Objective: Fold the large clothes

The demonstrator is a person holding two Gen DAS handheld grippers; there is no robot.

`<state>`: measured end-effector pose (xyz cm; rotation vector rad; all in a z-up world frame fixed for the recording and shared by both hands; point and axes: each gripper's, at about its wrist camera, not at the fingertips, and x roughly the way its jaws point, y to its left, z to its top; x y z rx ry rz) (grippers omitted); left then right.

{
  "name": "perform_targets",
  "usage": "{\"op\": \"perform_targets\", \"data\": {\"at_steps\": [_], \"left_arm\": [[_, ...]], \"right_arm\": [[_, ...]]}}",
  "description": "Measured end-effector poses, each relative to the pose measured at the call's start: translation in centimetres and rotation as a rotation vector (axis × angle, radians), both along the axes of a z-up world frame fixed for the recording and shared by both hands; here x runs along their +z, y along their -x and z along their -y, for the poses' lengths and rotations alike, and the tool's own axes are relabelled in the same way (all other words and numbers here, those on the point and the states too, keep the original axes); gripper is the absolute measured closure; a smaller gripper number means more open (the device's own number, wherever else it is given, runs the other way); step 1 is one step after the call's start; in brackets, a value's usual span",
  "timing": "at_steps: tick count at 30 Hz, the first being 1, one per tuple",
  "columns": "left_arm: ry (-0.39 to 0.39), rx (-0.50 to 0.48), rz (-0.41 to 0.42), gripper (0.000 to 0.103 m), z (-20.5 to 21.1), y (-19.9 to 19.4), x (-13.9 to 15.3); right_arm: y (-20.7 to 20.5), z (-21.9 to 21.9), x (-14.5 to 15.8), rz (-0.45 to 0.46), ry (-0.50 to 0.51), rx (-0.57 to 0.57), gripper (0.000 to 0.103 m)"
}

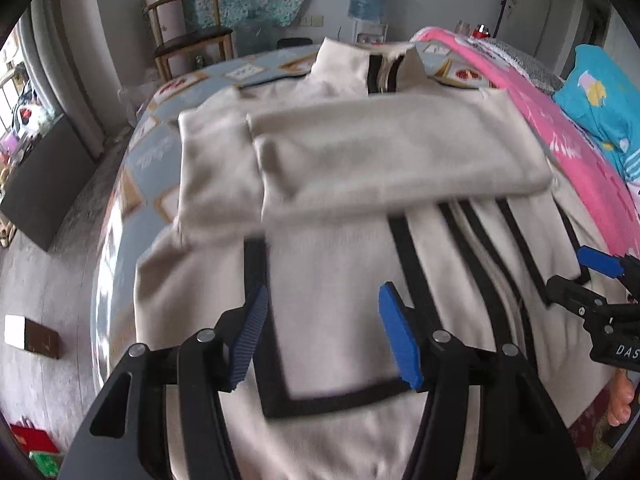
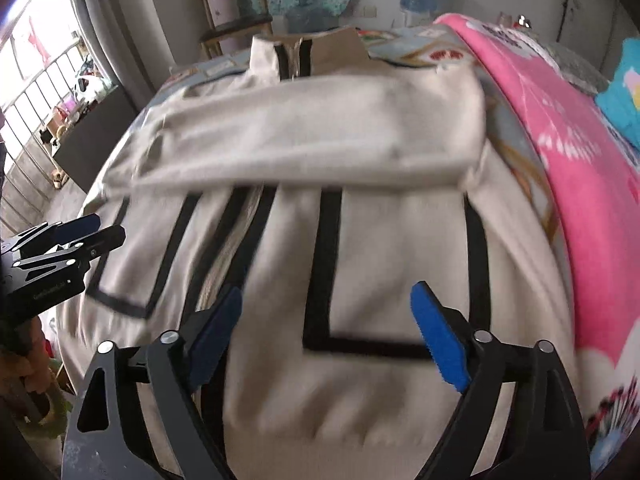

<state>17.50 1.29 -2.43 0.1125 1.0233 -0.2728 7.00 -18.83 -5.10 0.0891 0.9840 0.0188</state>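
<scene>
A cream zip jacket with black stripe trim (image 1: pixel 340 264) lies flat on the bed, collar at the far end, and it also shows in the right wrist view (image 2: pixel 360 248). Both sleeves are folded across the chest (image 1: pixel 380 152) (image 2: pixel 320 128). My left gripper (image 1: pixel 324 332) is open and empty, hovering over the jacket's lower left panel. My right gripper (image 2: pixel 328 336) is open and empty over the lower right panel. Each gripper shows at the edge of the other's view: the right one (image 1: pixel 600 280), the left one (image 2: pixel 68 240).
The bed has a blue patterned sheet (image 1: pixel 156 152). A pink blanket (image 2: pixel 580 184) and a turquoise pillow (image 1: pixel 600 96) lie along the right side. A wooden chair (image 1: pixel 188 28) and a water dispenser (image 1: pixel 368 0) stand behind the bed. A dark cabinet (image 1: pixel 44 176) stands left.
</scene>
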Motion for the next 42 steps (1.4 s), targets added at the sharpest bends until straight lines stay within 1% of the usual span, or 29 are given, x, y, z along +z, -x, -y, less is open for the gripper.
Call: {"op": "perform_targets", "data": {"at_steps": [2,5,6,7,11,14,20,24,28,33,37,40,42], "left_arm": [[-0.006,0.005,-0.010,0.046,-0.1,0.9,-0.6],[-0.041,0.018,-0.035,0.046,-0.1,1.5,-1.9],[-0.044,0.019,-0.026,0.045,-0.1,1.7,-2.1],[-0.047,0.019,-0.013,0.043,-0.1,1.9,-2.1],[-0.040,0.052,0.010,0.036,-0.4,2.1,-2.5],[-0.019,0.074,0.007,0.035,-0.8,2.0,-2.6],[-0.027,0.081,0.003,0.031,-0.8,1.9,-2.6],[-0.020,0.086,0.003,0.031,-1.0,1.9,-2.6],[0.006,0.102,0.026,0.031,-2.1,2.5,-1.8],[0.025,0.085,0.067,0.031,-4.5,5.5,0.1],[0.046,0.068,0.051,0.031,-7.0,9.1,0.6],[0.053,0.067,0.030,0.031,-8.6,12.0,0.3],[0.073,0.074,0.012,0.031,-9.4,13.6,-0.2]], "right_arm": [[0.7,-0.1,-0.8,-0.011,0.002,-0.007,0.013],[0.8,-0.8,-2.2,-0.044,0.032,-0.006,0.012],[0.7,-1.0,-2.6,-0.043,0.037,0.001,0.011],[0.4,-1.1,-2.9,-0.045,0.046,0.005,0.008],[0.5,-1.8,-3.5,-0.016,0.104,0.007,0.007],[0.8,-1.6,-3.6,-0.001,0.099,-0.008,0.007],[1.0,-1.4,-3.6,0.005,0.092,-0.048,0.007],[1.2,-1.4,-3.6,0.006,0.088,-0.078,0.007],[1.6,-1.4,-3.7,0.027,0.084,-0.088,0.007],[1.7,-1.4,-3.7,0.026,0.087,-0.066,0.007],[1.8,-1.3,-3.7,0.025,0.087,-0.062,0.007],[1.8,-1.3,-3.7,0.028,0.087,-0.057,0.007],[1.9,-1.3,-3.8,0.035,0.087,-0.047,0.007]]}}
